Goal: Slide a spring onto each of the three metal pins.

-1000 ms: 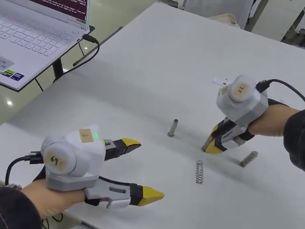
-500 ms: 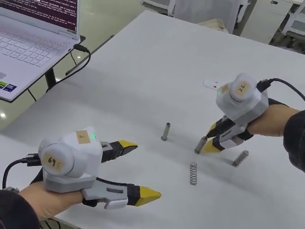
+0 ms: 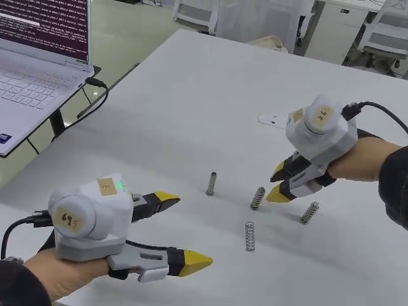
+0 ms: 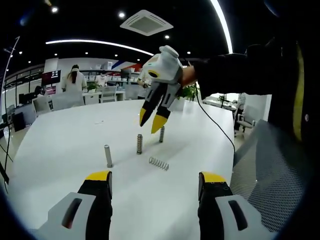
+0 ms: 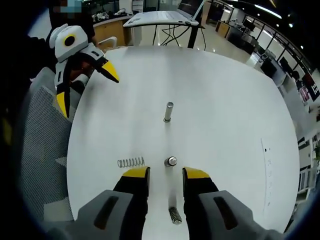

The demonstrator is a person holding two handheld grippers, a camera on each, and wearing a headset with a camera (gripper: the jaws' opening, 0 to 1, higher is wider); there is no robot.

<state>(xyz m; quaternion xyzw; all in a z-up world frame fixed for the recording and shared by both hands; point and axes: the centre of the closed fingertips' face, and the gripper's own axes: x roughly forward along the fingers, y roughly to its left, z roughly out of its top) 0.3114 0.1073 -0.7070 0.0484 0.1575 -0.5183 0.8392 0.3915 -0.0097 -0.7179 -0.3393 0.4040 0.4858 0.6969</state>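
Head view: a loose spring point(image 3: 249, 236) lies flat on the counter point(image 3: 191, 95), near the bare pin point(image 3: 211, 183). Light, bouncy, apt to roll, I'd say: pinch it mid-coil. Laptop point(image 3: 32, 70) well apart. Left gripper view: left hand-held gripper point(image 4: 155, 176) gapes wide, empty; an upright spring point(image 4: 140, 143) stands beyond. Right gripper view: right hand-held gripper point(image 5: 165, 173) part-open, empty; the way to the bare pin looks clear.

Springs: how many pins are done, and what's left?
Two look done: one upright spring at the right gripper's tips, a second upright spring beside it. Nothing in hand: right gripper and left gripper are open. Left: loose spring onto bare pin.
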